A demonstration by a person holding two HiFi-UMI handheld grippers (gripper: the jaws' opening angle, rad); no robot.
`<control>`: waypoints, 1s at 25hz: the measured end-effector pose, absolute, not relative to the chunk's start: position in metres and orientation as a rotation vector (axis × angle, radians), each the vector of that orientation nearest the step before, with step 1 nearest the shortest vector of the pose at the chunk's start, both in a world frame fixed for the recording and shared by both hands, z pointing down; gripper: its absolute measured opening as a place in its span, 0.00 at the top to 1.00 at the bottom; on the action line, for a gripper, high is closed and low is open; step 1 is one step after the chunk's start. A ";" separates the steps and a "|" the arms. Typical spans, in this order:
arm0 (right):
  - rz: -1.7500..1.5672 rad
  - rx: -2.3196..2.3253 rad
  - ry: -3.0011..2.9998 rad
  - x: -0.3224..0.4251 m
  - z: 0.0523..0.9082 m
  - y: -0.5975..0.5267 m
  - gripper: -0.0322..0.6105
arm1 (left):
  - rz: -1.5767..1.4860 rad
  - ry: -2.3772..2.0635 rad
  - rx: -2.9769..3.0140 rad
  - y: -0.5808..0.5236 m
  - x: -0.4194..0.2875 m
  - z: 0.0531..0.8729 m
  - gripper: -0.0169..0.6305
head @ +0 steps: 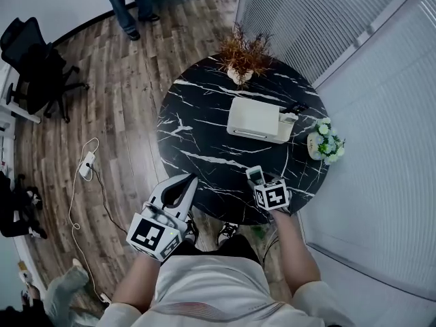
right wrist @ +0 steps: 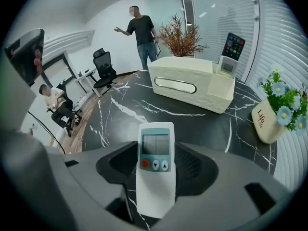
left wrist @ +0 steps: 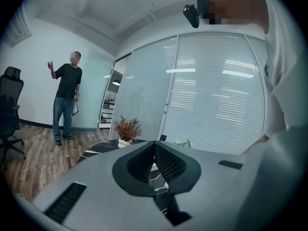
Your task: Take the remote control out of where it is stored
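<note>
- The white remote control point(right wrist: 155, 143) is out of its store. It sits between the fingers of the right gripper point(right wrist: 156, 165), over the near edge of the black marbled counter point(right wrist: 202, 124) and well apart from the white storage box point(right wrist: 192, 83).
- The right fingers are clamped on its two long side edges, at about the middle and lower part. The end with the screen and three buttons sticks out past them.
- The left gripper point(left wrist: 154, 144) has its fingers together at the tips and nothing is between them. It is held off the counter edge.
- I judge the remote to be light and stiff, a thin plastic shell that will not bend under the fingers.
- The plastic looks smooth, so it may slide or swing if it is held only near one end. A grip near the middle of the length seems the safest.
- The side edges are the right place to hold, because pressure on the face would land on the screen or the buttons.
- A black remote point(right wrist: 234, 46) and a small white unit point(right wrist: 227, 66) stand upright in the end compartment of the box. Each shows only its top, so only the top could be pinched.
- A small flower vase point(right wrist: 269, 121) stands near that end of the box and could tip over.
</note>
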State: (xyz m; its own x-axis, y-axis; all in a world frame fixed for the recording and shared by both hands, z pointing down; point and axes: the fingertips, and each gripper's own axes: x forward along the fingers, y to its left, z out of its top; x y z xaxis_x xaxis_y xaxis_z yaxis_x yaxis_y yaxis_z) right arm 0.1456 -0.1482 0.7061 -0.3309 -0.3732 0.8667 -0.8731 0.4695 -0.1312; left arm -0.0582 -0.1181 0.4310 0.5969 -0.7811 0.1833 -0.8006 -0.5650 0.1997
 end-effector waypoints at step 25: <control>0.719 1.178 -2.080 0.142 0.653 -0.162 0.57 | 0.087 -1.296 2.572 -0.116 -0.062 0.423 0.96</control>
